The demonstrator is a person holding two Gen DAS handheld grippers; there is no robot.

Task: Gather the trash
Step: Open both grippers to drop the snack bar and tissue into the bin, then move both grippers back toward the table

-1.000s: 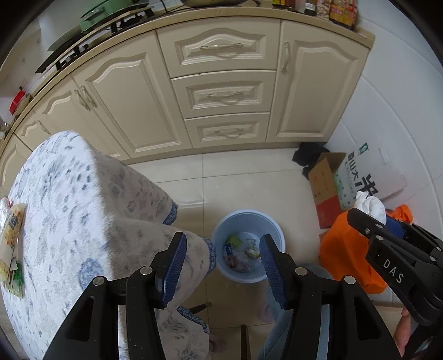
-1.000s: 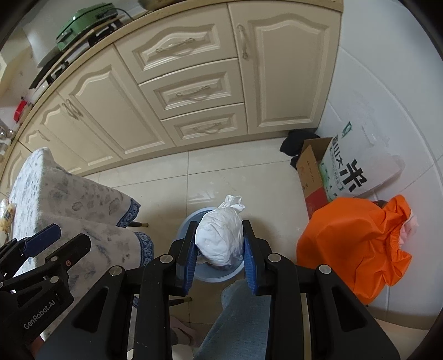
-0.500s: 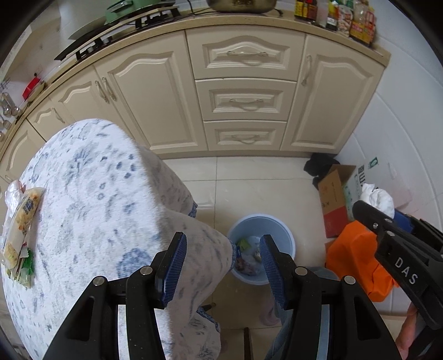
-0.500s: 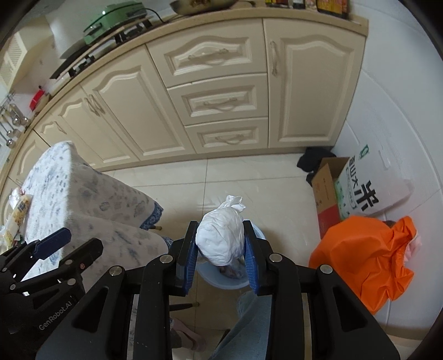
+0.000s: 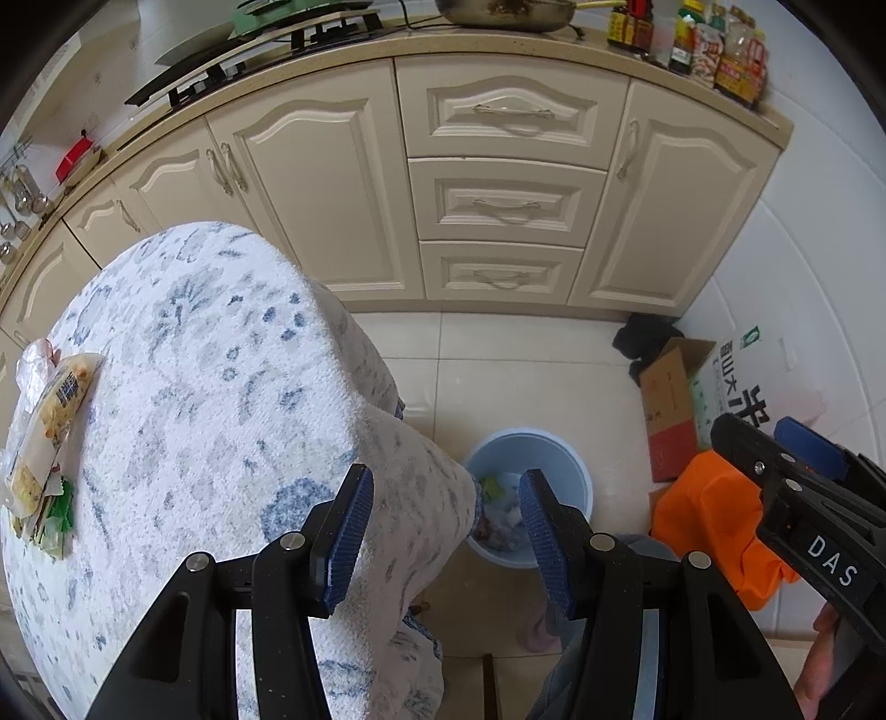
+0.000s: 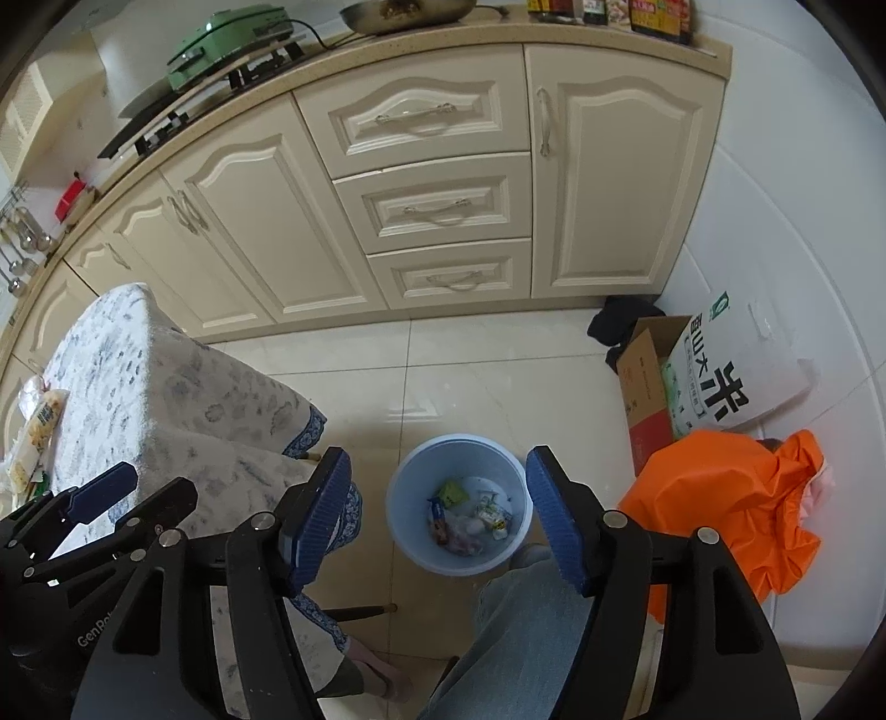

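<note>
Right wrist view: cloth-covered table (image 6: 144, 382) at left, light blue bin (image 6: 459, 504) on floor tiles beside it, wrappers and scraps (image 6: 470, 518) lying in its bottom. Right gripper (image 6: 437, 518) above bin, jaws opening, nothing between them. Left gripper (image 5: 443, 531) over table edge, jaws apart, empty. Snack packets (image 5: 44, 421) on table's far left.

Cream cabinets (image 6: 432, 210) with three stacked drawers line the far wall under a beige worktop (image 5: 498, 47) carrying a green appliance (image 6: 227, 36), a metal pan (image 6: 407, 12) and bottles (image 5: 703, 47). On the tiled floor (image 6: 470, 376) stand a cardboard box (image 6: 645, 382), a white printed sack (image 6: 731, 371) and an orange bag (image 6: 731, 515).
</note>
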